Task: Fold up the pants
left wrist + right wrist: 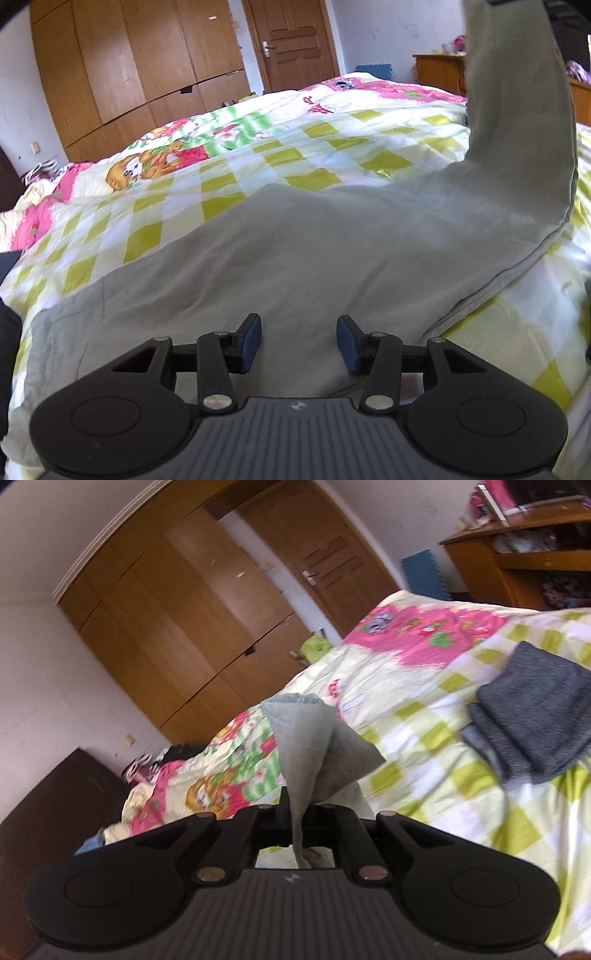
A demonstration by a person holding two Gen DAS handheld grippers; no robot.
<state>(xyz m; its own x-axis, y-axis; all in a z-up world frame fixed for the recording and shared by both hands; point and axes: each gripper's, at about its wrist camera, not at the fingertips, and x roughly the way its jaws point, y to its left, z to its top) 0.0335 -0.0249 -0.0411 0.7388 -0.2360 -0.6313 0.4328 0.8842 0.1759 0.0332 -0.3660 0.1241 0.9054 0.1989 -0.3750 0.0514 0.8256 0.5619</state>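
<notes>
Pants [314, 258] lay flat on bed [332, 147], one leg lifted toward 1 o'clock. Right gripper [297, 812] was clamped on its hem; left gripper [299, 343] hovered part-open, empty. Risk: thin pinch slips mid-carry, leg drops crooked.

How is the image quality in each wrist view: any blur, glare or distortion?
Left wrist view: mostly sharp, strong fisheye bending of the wardrobe, and sunlight glare washing out the quilt. Right wrist view: tilted, with motion blur smearing the quilt and the folded grey garment; the pinched pants fabric stays fairly clear.
</notes>
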